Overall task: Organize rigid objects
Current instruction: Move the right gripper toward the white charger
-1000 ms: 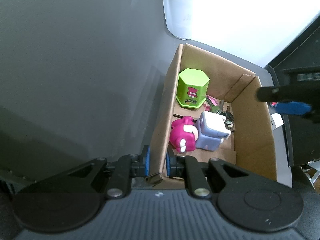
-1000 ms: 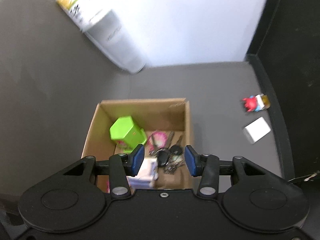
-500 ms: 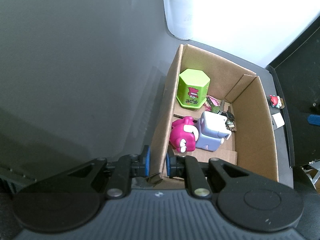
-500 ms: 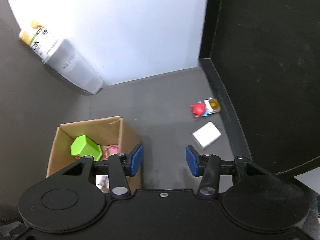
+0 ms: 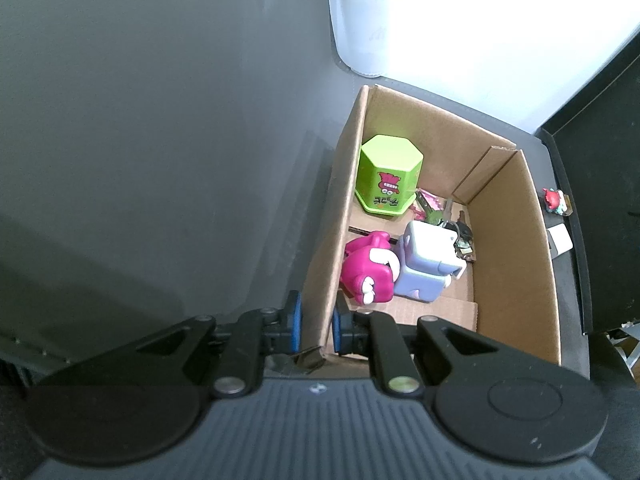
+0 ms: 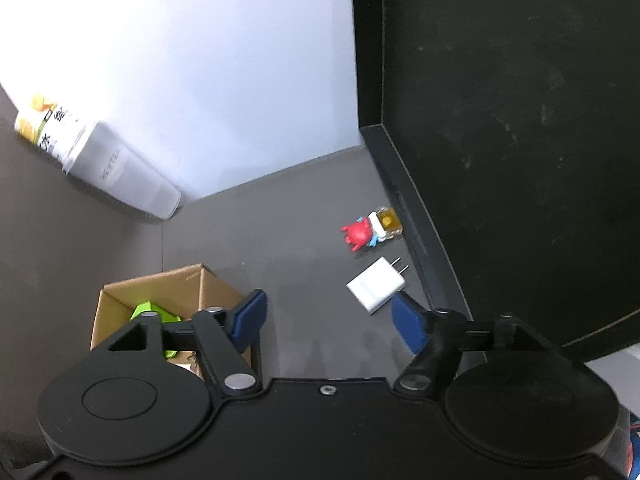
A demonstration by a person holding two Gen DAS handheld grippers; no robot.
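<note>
Our right gripper (image 6: pixel 326 322) has left the cardboard box (image 6: pixel 120 300), jaws just widened and empty, nearing the white charger (image 6: pixel 376 287); left gripper (image 5: pixel 316 328) clamps the box wall.

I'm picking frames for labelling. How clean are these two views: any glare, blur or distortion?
Left wrist: wall blown out white, the cup washed out, fisheye bending the cardboard box. Right wrist: sharp on the white charger, dark panel nearly featureless.
</note>
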